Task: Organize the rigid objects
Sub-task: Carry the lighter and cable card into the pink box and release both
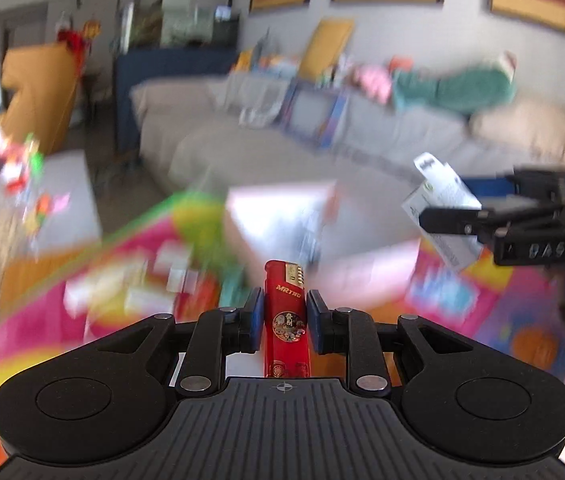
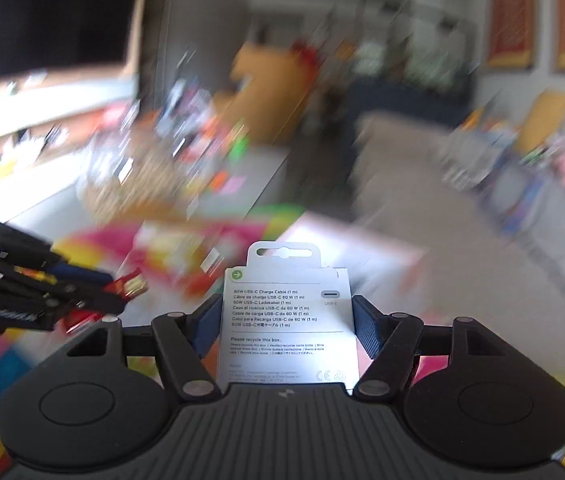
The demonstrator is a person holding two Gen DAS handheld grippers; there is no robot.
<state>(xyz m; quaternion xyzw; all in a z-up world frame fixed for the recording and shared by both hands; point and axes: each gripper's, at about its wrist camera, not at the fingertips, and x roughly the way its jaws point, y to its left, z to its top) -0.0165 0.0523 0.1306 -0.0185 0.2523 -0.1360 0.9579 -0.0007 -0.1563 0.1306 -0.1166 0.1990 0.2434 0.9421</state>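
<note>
My left gripper is shut on a red lighter. The lighter stands upright between the blue pads, its metal top pointing away from me. In the right wrist view this gripper comes in from the left with the lighter's tip sticking out. A white USB-C charge cable box is held flat between the blue pads of my right gripper, with its hang tab on the far side. The left wrist view shows the same gripper at the right with that box. Both are held above the floor.
Everything beyond the grippers is blurred. A colourful play mat covers the floor, and a pale open carton sits on it ahead. Behind is a grey sofa with clutter along its back. A low table with toys stands at the left.
</note>
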